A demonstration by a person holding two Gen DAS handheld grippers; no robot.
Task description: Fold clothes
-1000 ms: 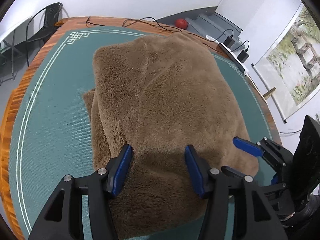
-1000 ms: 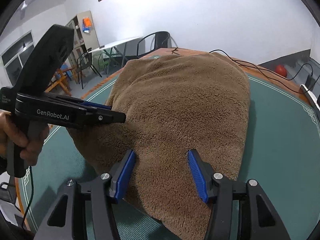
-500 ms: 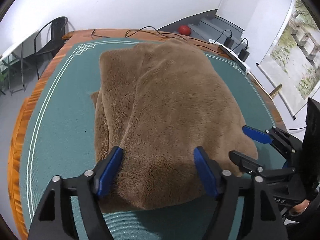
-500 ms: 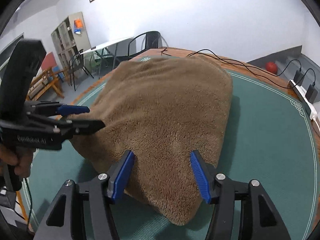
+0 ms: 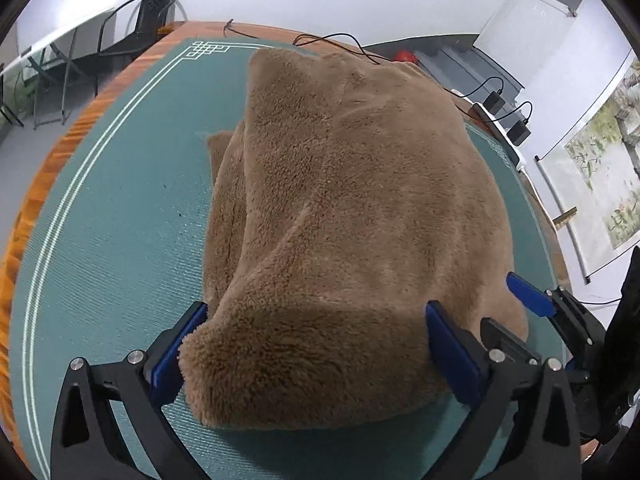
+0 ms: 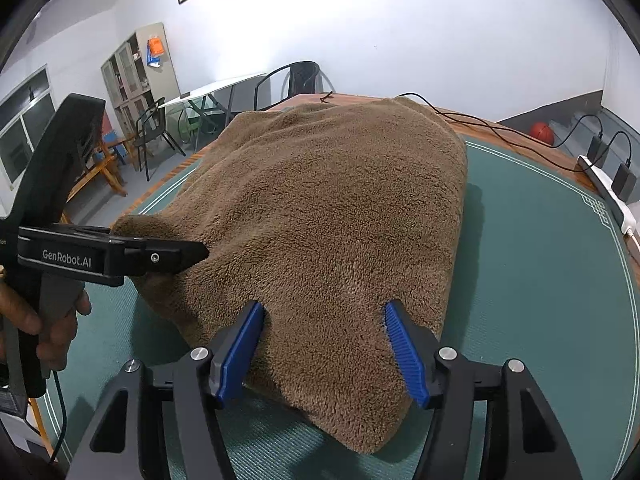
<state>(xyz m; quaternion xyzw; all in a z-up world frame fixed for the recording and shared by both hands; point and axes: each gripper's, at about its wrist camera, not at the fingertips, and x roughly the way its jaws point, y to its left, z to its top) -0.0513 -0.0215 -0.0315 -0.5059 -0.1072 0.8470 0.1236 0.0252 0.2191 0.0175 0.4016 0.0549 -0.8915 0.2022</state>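
A brown fleece garment (image 5: 352,208) lies folded in a thick pile on the green table mat (image 5: 100,220). My left gripper (image 5: 316,352) points down at its near corner. Its jaws are opening and stand wide on either side of the corner, with the fleece loose between the blue pads (image 5: 452,356). My right gripper (image 6: 324,344) straddles the other near corner of the brown fleece garment (image 6: 340,220). Its jaws are opening too, and the fleece bulges between them without being pinched. Seen from the right wrist, the left gripper (image 6: 176,246) reaches in from the left edge, held by a hand (image 6: 52,328).
The mat (image 6: 540,280) covers a wooden table with an orange rim (image 5: 44,184). A white power strip with black chargers (image 6: 608,188) and cables lies along the far right edge. Chairs (image 6: 292,80) and a glass table stand beyond. A scroll painting (image 5: 600,152) hangs on the wall.
The left jaws have spread much wider and sunk toward the mat, and the fleece corner now lies loose between them. The right jaws have widened a little.
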